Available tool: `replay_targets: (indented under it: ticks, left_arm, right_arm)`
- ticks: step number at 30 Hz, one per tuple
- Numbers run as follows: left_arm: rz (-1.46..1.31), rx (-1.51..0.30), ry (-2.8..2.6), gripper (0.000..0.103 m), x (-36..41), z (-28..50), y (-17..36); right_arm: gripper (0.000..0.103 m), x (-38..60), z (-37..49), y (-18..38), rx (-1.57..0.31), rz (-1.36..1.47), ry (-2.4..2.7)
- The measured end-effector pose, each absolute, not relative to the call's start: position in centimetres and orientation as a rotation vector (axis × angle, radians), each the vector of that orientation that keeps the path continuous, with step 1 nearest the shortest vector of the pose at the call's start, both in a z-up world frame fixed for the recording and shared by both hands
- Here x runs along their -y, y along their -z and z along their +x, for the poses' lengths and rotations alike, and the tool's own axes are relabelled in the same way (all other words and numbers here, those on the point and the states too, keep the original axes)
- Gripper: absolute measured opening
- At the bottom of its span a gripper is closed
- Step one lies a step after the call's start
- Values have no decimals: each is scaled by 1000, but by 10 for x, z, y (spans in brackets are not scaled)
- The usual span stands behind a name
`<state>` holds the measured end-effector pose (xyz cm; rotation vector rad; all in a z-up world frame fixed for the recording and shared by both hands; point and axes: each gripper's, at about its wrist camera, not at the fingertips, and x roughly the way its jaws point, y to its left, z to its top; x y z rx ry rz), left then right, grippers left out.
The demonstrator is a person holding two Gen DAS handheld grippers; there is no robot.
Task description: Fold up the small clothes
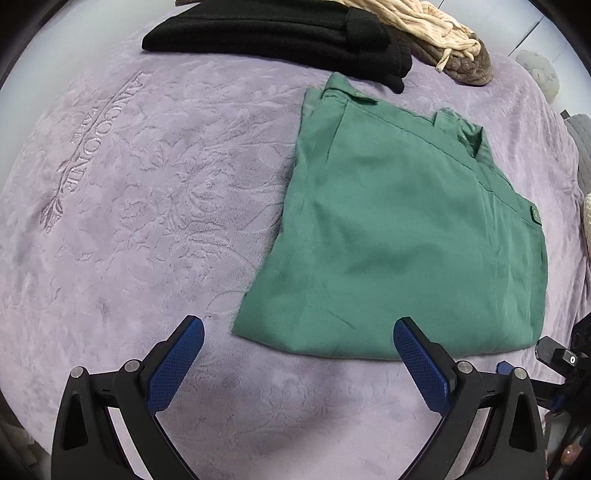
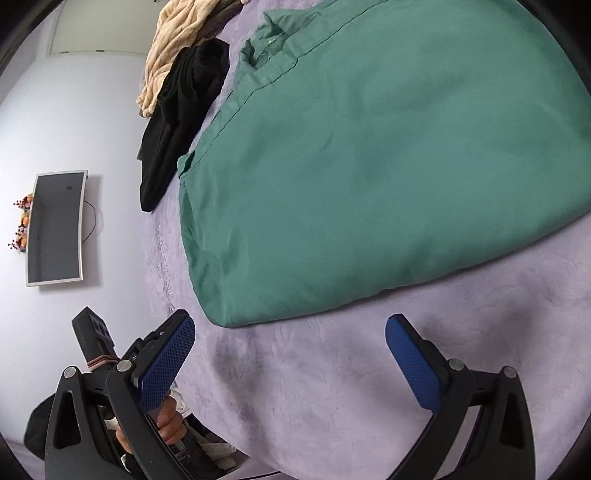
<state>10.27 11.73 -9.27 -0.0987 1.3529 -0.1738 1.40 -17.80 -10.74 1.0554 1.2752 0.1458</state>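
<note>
A green garment lies folded flat on the lilac blanket, waistband and button at its far right edge. It fills the upper right of the right wrist view. My left gripper is open and empty, just short of the garment's near edge. My right gripper is open and empty, also just short of the near folded edge. Part of the right gripper shows at the left wrist view's right edge.
A folded black garment lies at the far side of the blanket, with a beige and brown pile behind it. In the right wrist view, a wall-mounted screen hangs at left beyond the blanket's edge.
</note>
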Motion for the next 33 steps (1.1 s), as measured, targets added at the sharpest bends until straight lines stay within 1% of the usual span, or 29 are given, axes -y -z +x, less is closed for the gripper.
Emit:
replay_targets:
  ticks: [5,8,19,24,26,28,29,30,31,33]
  left_arm:
    - [-107,-1375,163,103,-124,106,111]
    - [-107,-1374,161,103,-125,109,115]
    - [-104,-1379,169,103,-118,121,129]
    - [-215,-1397,210,103,-121,129,135]
    - [-265,-1397,221,103,-127,134,135]
    - [-304,-1383,226,103,-136,139,133]
    - [-321,-1375,230,103,-140,141,132]
    - [-342,-1368,235,103,-146,144,131]
    - [-369,-1365,241,103,-151,147,131]
    - [-465,-1373,274,103,-163,153,135]
  right_arm:
    - [103,152,17,146,-1302,1158,-157]
    - [103,144,20,158,-1256,1214,-155]
    - [103,140,50,164,-1124,1333,-166]
    - [102,127,50,176,-1142,1455,-174]
    - [95,124,52,175,-1137,1475,-180]
    - [57,126,54,172,-1163,1444,-175]
    - [43,128,56,170,-1158,1437,-191]
    - [22,132,57,167,-1143,1434,-214]
    - [16,138,57,160,-1113,1437,-240]
    - [15,147,58,146,-1052,1444,-300]
